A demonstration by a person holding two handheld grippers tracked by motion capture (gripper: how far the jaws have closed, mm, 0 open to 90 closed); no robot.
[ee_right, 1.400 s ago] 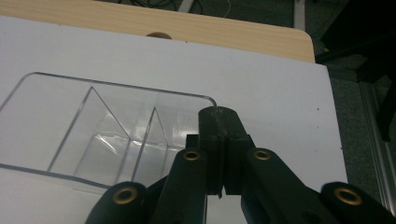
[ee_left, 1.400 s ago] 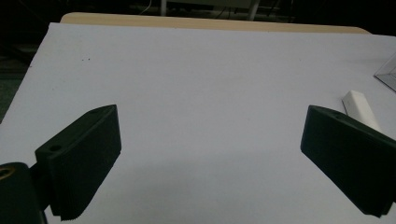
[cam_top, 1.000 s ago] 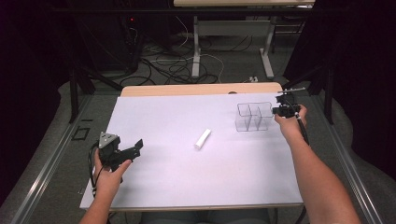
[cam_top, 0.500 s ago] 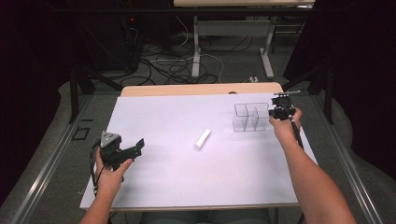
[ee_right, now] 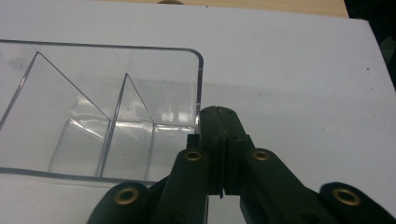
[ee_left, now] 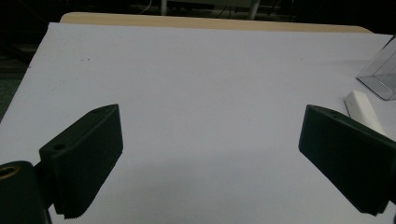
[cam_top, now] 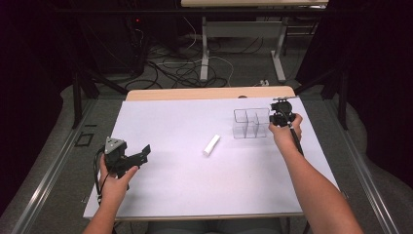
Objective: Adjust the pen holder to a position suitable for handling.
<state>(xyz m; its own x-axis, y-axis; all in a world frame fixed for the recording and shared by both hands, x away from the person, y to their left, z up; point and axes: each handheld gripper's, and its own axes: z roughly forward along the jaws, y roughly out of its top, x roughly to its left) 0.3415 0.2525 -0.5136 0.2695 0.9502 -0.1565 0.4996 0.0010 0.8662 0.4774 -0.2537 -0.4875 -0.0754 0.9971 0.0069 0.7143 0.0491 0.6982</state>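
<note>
Our right gripper (ee_right: 219, 154) clenched at the clear divided box (cam_top: 251, 123); our left gripper (cam_top: 139, 155) spread wide over the white counter (cam_top: 185, 122).

In the right gripper view, our jaws are pressed together with no visible gap, their tips touching the box's end wall; whether they pinch that wall we cannot tell. Our left jaws stand wide apart, holding nothing, with the white block (ee_left: 362, 108) lying just beyond the right-hand jaw.

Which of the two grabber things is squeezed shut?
The right gripper, beside the clear divided box: its jaws are pressed together against the box's wall. The left gripper has its jaws spread wide apart.
</note>
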